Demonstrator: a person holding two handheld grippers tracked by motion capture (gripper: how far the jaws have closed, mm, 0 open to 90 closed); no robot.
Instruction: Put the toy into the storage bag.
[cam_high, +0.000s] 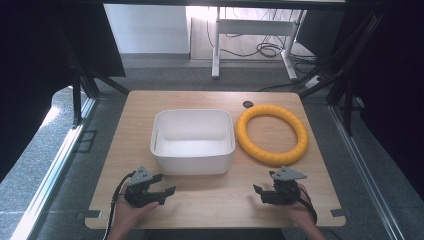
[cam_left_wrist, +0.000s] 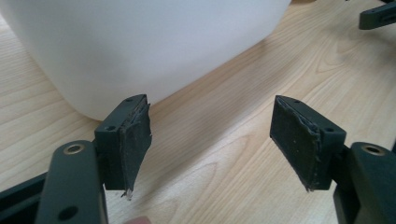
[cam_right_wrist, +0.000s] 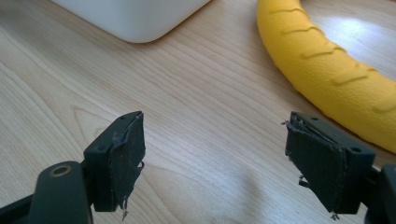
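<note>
High view: the left tongs and the right tongs are held low over the near edge of the counter, each with its jaws spread wide and nothing between them. A yellow ring lies flat on the far right part of the counter, just beside a white tub standing at the middle; whether the two touch cannot be told. The ring is found ahead of the right tongs and slightly to their right, its nearest arc close by, as the right gripper view confirms with the ring curving past the right-hand jaw. The left tongs are separated from it by the tub. The right tongs are judged the nearer, so a forward reach onto the near arc is likely called for.
</note>
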